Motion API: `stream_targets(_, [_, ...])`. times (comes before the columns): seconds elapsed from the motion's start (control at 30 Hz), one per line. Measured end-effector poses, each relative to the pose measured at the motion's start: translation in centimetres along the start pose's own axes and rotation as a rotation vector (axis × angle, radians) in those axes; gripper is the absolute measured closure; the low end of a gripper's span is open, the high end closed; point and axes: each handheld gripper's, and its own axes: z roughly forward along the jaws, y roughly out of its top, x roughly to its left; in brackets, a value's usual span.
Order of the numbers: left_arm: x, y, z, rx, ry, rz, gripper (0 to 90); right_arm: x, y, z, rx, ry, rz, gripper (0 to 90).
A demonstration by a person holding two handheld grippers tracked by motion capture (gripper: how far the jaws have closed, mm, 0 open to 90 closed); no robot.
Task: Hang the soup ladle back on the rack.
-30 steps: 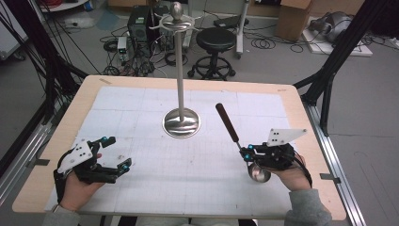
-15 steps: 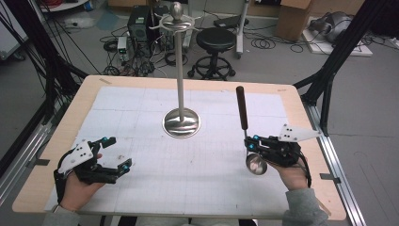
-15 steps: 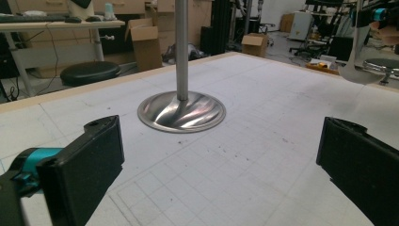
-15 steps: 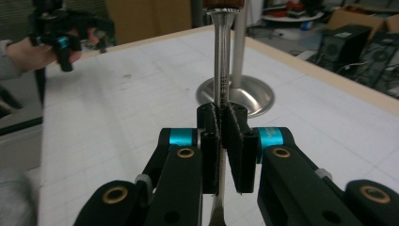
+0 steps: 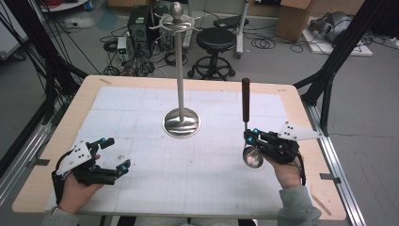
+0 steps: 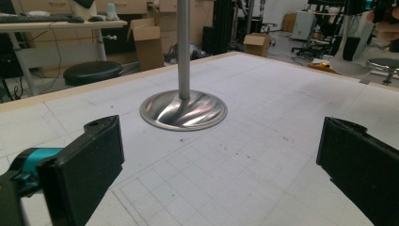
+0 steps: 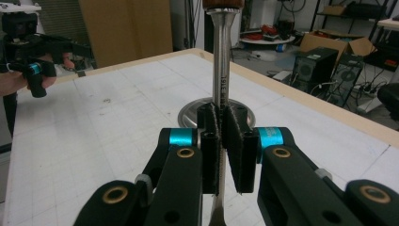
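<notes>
The right gripper [image 5: 248, 137] is pinching a ladle [image 5: 246, 123] upright by its metal stem; the left gripper [image 5: 113, 154] is resting spread open.

Beyond our table's edge

We see a black stool [image 5: 215, 42], a computer tower [image 5: 139, 23], cables on the floor, and a cardboard box [image 5: 294, 19] behind the table [image 5: 84, 99].

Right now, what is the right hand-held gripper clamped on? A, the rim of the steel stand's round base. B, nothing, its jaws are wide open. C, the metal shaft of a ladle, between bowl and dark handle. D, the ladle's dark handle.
C: the right hand-held gripper is shut on the ladle at its metal shaft, with the bowl below and the dark handle above; the stand sits apart.
</notes>
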Motion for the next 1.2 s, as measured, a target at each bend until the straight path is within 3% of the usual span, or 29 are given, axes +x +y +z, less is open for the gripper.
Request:
stream_targets(0.33, [0.1, 0.0, 0.0, -0.008, 0.000, -0.006, 1.8, -0.3, 0.8, 0.5, -0.034, -0.015, 0.000, 84.7])
stream_targets(0.57, [0.0, 0.0, 0.1, -0.005, -0.006, -0.008, 1.8, -0.9, 2.0, 1.1, -0.045, -0.051, 0.005, 84.7])
stream_targets(1.2, [-0.1, 0.0, 0.0, -0.009, -0.008, -0.022, 1.8, -1.6, 4.4, 4.1, -0.040, -0.021, 0.041, 84.7])
